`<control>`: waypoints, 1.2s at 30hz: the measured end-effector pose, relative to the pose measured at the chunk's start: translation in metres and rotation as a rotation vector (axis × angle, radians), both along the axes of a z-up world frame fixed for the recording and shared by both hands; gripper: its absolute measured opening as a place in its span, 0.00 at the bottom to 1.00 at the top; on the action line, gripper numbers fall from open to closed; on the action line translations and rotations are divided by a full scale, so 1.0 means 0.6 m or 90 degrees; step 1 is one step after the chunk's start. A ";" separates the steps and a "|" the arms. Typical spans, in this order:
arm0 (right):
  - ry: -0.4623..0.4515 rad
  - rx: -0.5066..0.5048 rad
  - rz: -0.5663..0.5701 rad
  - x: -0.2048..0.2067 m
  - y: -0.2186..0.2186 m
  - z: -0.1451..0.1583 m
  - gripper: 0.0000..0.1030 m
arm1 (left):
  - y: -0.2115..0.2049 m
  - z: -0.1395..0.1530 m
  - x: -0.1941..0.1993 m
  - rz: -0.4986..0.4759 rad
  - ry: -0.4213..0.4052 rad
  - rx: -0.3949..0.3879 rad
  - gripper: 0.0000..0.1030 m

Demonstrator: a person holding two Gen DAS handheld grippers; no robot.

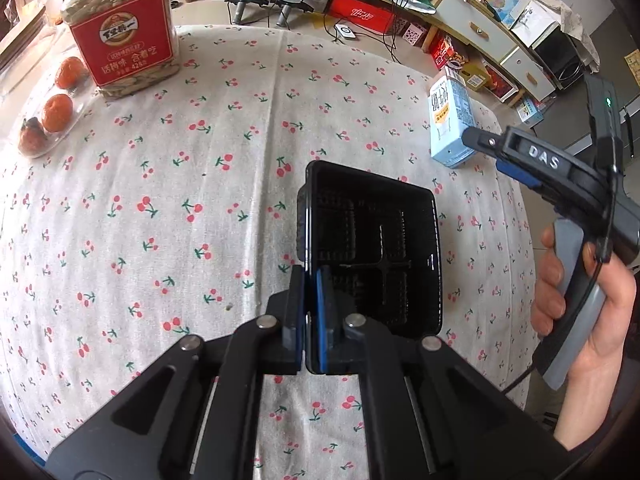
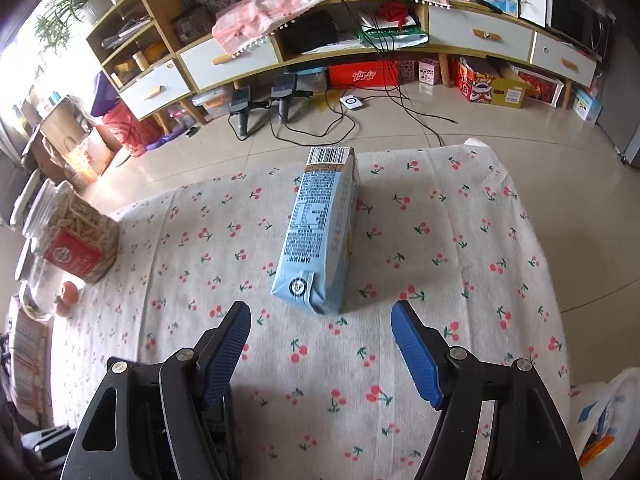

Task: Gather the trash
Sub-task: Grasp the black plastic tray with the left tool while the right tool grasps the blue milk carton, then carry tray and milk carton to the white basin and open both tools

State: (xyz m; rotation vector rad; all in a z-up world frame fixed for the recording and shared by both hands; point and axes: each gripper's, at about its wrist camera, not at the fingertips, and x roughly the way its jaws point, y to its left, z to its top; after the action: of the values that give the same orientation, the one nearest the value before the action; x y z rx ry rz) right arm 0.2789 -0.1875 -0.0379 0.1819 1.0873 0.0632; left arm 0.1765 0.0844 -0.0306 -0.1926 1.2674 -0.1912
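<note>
Left wrist view: the left gripper (image 1: 311,320) is clamped on the near wall of a black basket (image 1: 400,216), one pad inside, one outside. At two o'clock from the basket a blue milk carton (image 1: 450,120) lies on the cherry-print tablecloth (image 1: 180,200), with the right gripper (image 1: 486,152) just beside it, held by a hand (image 1: 580,320). At eleven o'clock stand a seed jar (image 1: 120,36) and tangerines (image 1: 58,112).

Right wrist view: the right gripper's jaws stand wide apart, nothing between them, the carton just ahead at twelve o'clock.

Pale-blue milk carton (image 2: 320,236) lies flat near black bin (image 1: 376,256).
</note>
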 end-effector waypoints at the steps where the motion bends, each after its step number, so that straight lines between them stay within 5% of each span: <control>1: 0.004 -0.002 -0.004 0.010 0.004 -0.006 0.72 | -0.001 0.000 0.000 -0.003 -0.002 0.008 0.06; 4: 0.016 -0.040 -0.009 0.030 0.014 -0.020 0.67 | 0.000 0.002 0.000 -0.010 -0.008 0.016 0.06; 6: 0.028 -0.053 -0.006 0.034 0.016 -0.028 0.38 | 0.001 0.003 0.000 -0.014 -0.010 0.012 0.06; 24: 0.020 -0.023 -0.016 -0.129 -0.085 0.045 0.36 | -0.037 0.030 -0.023 -0.051 -0.039 -0.055 0.06; 30: 0.001 -0.030 -0.064 -0.211 -0.164 0.092 0.36 | -0.055 0.030 -0.033 -0.064 -0.036 -0.112 0.06; 36: 0.007 -0.012 -0.183 -0.306 -0.319 0.105 0.36 | -0.087 0.033 -0.049 -0.089 -0.031 -0.132 0.06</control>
State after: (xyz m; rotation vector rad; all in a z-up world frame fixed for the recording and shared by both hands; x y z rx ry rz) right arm 0.0954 -0.3788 0.0249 0.3210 1.0629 -0.2062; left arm 0.1473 0.0320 -0.0106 -0.2763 1.2120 -0.4464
